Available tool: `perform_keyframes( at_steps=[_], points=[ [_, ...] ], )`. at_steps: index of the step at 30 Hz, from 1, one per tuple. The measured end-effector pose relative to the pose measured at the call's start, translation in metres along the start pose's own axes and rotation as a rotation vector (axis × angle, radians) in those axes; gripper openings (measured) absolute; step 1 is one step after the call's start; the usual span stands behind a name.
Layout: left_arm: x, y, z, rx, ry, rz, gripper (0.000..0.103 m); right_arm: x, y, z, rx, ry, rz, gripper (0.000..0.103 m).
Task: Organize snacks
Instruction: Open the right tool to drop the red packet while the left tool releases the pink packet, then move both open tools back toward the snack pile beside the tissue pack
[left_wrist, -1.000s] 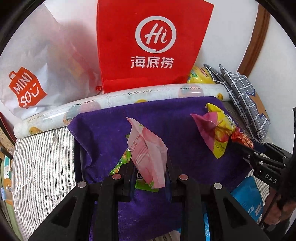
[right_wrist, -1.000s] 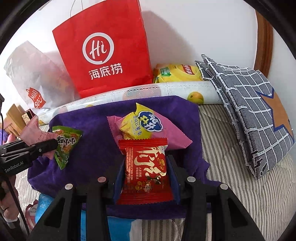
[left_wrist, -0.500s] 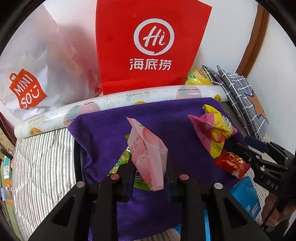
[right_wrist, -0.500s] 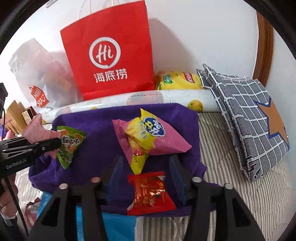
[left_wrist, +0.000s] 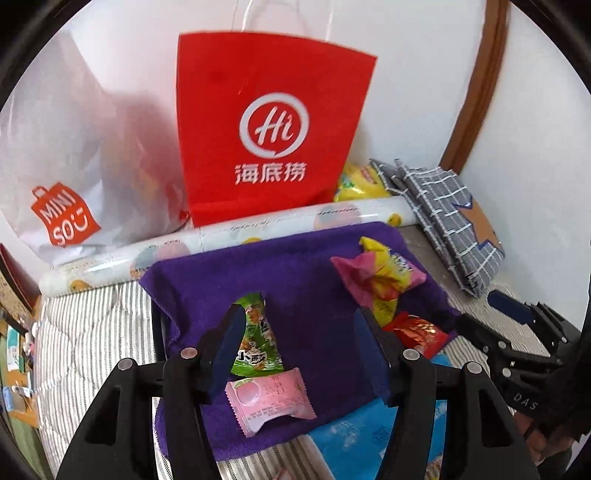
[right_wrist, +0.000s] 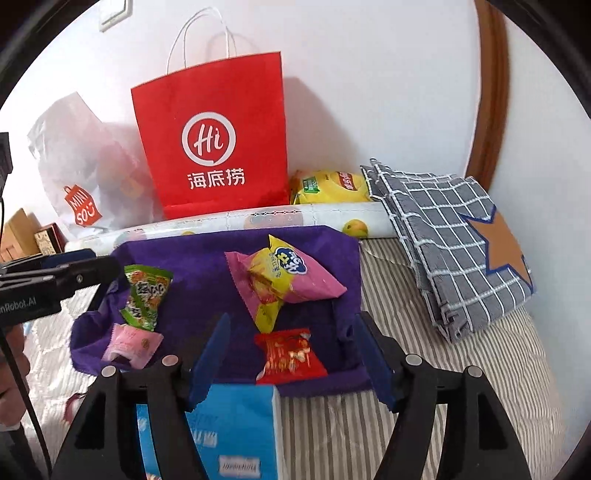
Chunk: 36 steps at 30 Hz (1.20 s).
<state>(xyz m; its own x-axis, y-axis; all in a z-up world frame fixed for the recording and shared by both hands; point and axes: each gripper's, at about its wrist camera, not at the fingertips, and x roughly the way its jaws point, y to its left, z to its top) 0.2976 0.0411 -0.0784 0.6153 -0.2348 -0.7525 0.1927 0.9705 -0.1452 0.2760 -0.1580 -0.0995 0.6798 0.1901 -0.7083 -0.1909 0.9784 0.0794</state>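
The left gripper (left_wrist: 295, 343) tilts down over the purple cloth (left_wrist: 306, 266), its jaws just opened and apart; the pink packet (left_wrist: 269, 400) lies loose on the cloth below them, touching the green packet (left_wrist: 255, 339). The right gripper (right_wrist: 291, 350) also tilts down, its jaws just opened and apart; the red packet (right_wrist: 288, 356) lies free between them, below the 1 pink-and-yellow bag (right_wrist: 284, 277).
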Motion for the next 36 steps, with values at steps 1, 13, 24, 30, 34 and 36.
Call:
perform_keyframes(
  at_steps=[1, 13, 24, 30, 34, 36],
  points=[
    [-0.003, -0.002, 0.001, 0.007, -0.006, 0.004, 0.061, -0.003, -0.001, -0.002, 0.007, 0.000, 0.007, 0.067],
    [-0.053, -0.021, -0.009, 0.060, -0.093, 0.069, 0.065, -0.055, -0.002, -0.031, 0.003, -0.072, -0.096, 0.067],
    [-0.068, 0.011, -0.064, -0.041, -0.003, 0.134, 0.067, -0.057, 0.005, -0.061, 0.035, 0.037, 0.009, 0.067],
    [-0.081, 0.041, -0.096, -0.137, 0.037, 0.162, 0.067, -0.055, 0.021, -0.084, 0.035, 0.090, 0.071, 0.067],
    [-0.088, 0.046, -0.111, -0.154, 0.040, 0.171, 0.067, -0.051, 0.039, -0.101, -0.036, 0.111, 0.064, 0.067],
    [-0.090, 0.046, -0.119, -0.151, 0.044, 0.172, 0.067, -0.047, 0.045, -0.108, -0.058, 0.117, 0.071, 0.067]
  ],
)
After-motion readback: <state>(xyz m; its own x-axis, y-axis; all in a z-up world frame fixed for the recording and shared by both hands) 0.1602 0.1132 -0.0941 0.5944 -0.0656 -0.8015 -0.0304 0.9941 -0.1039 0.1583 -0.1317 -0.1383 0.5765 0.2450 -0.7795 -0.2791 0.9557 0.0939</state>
